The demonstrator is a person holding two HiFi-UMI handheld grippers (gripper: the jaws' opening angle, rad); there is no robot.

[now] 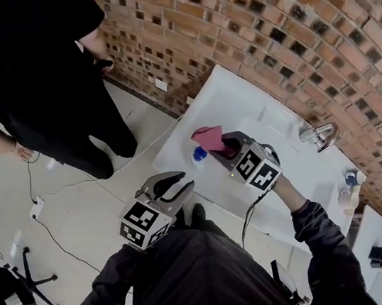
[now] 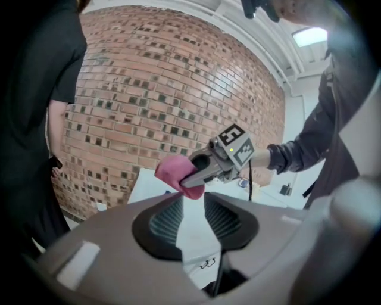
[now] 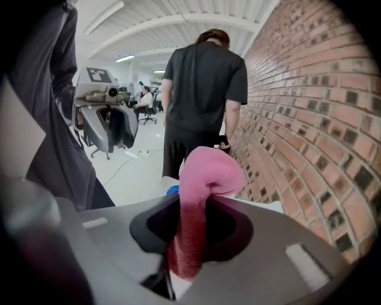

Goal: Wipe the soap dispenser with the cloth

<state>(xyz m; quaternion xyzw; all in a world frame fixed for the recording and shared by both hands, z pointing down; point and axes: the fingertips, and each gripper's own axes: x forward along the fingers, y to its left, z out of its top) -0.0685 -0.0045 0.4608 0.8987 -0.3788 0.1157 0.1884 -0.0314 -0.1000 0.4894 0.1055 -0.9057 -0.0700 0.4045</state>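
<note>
Since the right gripper [image 1: 221, 149] is clamped on the pink cloth [image 1: 209, 137] with a rounded fold bulging past its jaws, that fold is probably the part to lay on the soap dispenser [image 1: 199, 154]. Only the dispenser's blue top shows, just left of the cloth at the near left end of the table [image 1: 240, 97].

The left gripper [image 1: 174, 184] hangs off the table's near edge, jaws slightly apart with nothing between them. It would do well to steady the dispenser's body first, so that light strokes do not tip it.

The table is white and smooth, set against a brick wall [image 1: 286, 25], with a faucet [image 1: 320, 135] to the right and small bottles [image 1: 349, 195] at the far right end. A person in black [image 1: 33, 65] stands on the pale floor [image 1: 79, 216] at left, where a cable [image 1: 53, 234] trails.
</note>
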